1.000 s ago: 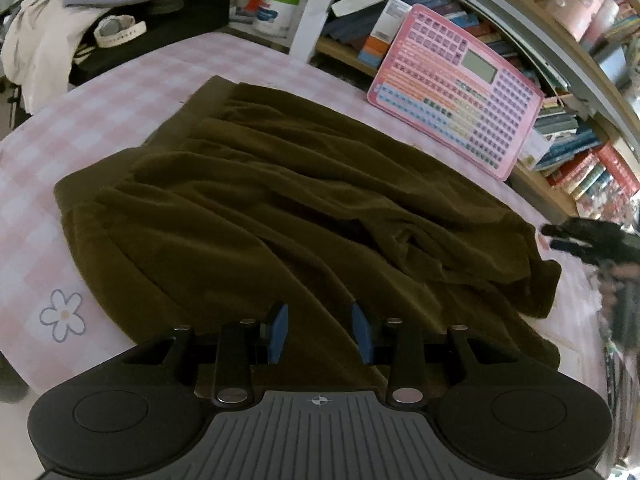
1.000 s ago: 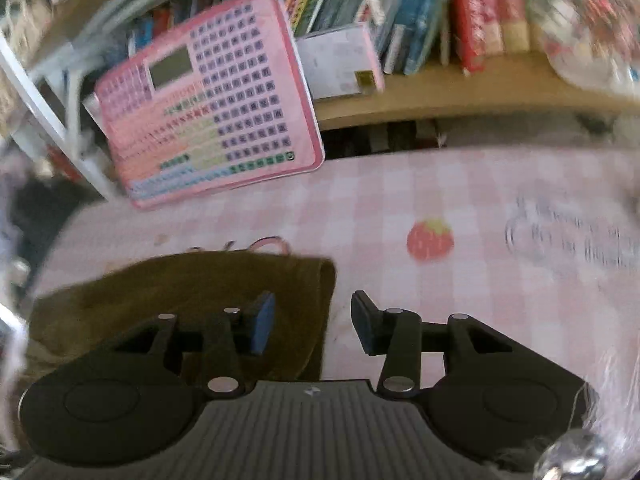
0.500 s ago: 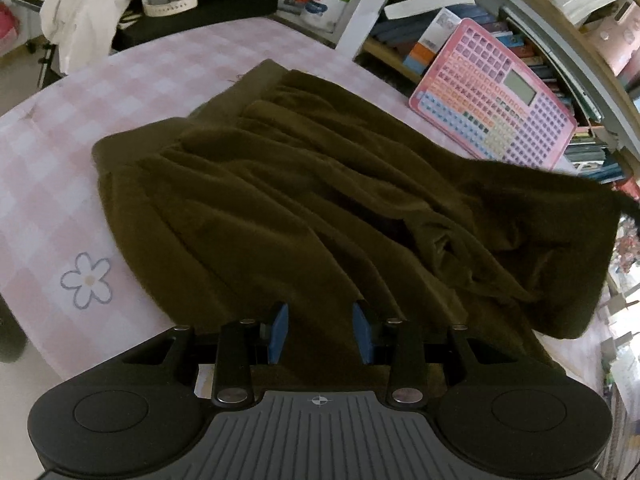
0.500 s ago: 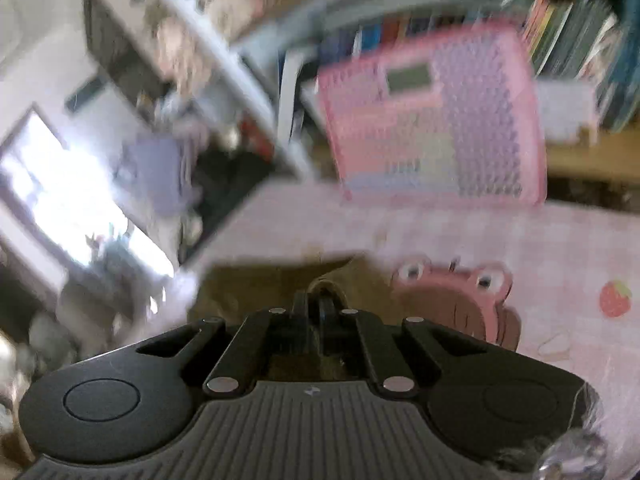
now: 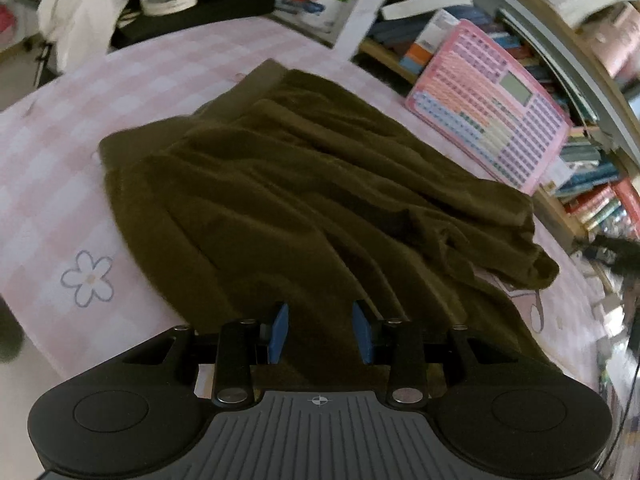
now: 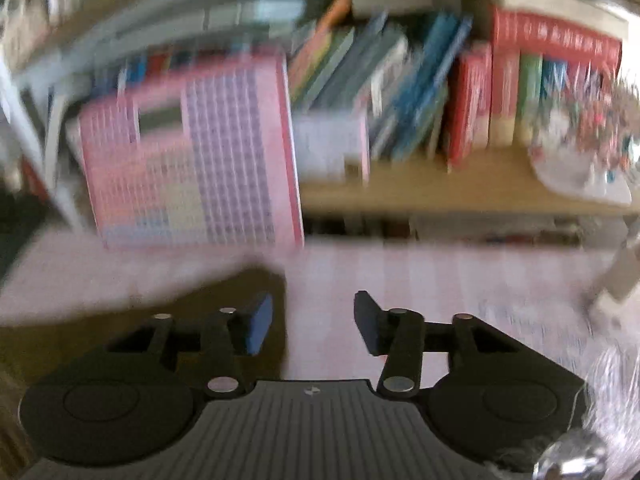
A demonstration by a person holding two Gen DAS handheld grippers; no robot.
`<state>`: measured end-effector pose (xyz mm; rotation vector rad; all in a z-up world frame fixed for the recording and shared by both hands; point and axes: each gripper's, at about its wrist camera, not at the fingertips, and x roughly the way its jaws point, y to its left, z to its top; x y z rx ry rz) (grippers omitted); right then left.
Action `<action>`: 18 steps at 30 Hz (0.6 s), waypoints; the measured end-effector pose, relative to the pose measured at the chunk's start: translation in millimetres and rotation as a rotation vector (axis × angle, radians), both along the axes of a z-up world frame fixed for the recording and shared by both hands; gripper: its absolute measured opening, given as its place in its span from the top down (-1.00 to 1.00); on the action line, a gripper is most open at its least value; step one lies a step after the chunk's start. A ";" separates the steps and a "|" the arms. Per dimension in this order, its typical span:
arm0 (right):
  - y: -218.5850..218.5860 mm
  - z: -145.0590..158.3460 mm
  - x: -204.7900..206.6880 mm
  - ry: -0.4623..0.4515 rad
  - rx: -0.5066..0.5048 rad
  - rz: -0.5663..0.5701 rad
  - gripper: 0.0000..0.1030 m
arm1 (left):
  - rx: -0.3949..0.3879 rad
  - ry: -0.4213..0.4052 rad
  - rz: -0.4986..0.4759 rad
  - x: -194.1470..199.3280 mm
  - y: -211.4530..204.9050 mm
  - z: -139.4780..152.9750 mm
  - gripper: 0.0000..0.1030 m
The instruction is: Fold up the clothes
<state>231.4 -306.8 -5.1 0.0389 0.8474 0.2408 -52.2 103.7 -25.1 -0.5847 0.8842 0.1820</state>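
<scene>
Pink-and-white checked cover (image 5: pixel 132 80) spans the whole work surface; one flower outline (image 5: pixel 87 277) printed at its near left edge.

One garment (image 5: pixel 304 200): dark olive-brown, soft napped cloth, lying on the cover at centre, well rumpled. Long creases run from the far left toward the near right. A flat band-like hem (image 5: pixel 256 84) shows along the far left edge. The right end is bunched into a rounded fold (image 5: pixel 532 268), doubled over the cloth beneath. In the right wrist view only one corner of the garment (image 6: pixel 224 292) shows, blurred, at lower left.

One pink keyboard-style toy board (image 5: pixel 492 128), grid of small keys and one little screen, leaning against the bookshelf (image 5: pixel 560 208) beyond the garment, near its right end but apart from it. Books stand in a row on the shelf; count not possible, too blurred.

Heap of pale clothing (image 5: pixel 76 20) at far left, off the cover.

Two grippers. Left gripper (image 5: pixel 320 330): blue pads moderately apart, nothing pinched, garment's near edge lying under and between them. Right gripper (image 6: pixel 314 324): fingers spread wide, nothing between them; left finger over the garment corner, right finger over bare cover.
</scene>
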 end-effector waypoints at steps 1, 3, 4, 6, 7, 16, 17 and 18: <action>3.9 -10.6 -6.1 0.029 -0.009 0.008 0.22 | -0.006 0.002 0.003 0.3 0.7 -1.0 0.30; 9.9 -31.5 -18.2 0.080 -0.005 0.012 0.22 | -0.004 0.002 -0.020 3.1 -2.7 -1.5 0.30; 12.2 -38.0 -23.9 0.088 0.006 0.004 0.22 | 0.002 0.003 -0.037 4.3 -5.5 -1.3 0.30; 16.5 -44.5 -31.9 0.083 0.040 -0.024 0.22 | 0.013 0.005 -0.069 6.5 -11.2 -1.0 0.30; 18.4 -46.1 -34.5 0.075 0.058 -0.040 0.22 | 0.017 0.005 -0.084 7.3 -13.6 -0.7 0.30; 48.1 -46.7 -49.7 0.053 -0.080 0.070 0.72 | 0.012 -0.017 -0.043 -2.2 -6.2 0.5 0.30; 46.0 -37.3 -51.6 0.029 -0.081 0.080 0.73 | 0.015 -0.020 -0.044 -3.2 -6.2 1.3 0.30; 43.9 -28.0 -53.4 0.006 -0.083 0.091 0.74 | 0.017 -0.022 -0.044 -4.2 -6.1 1.9 0.30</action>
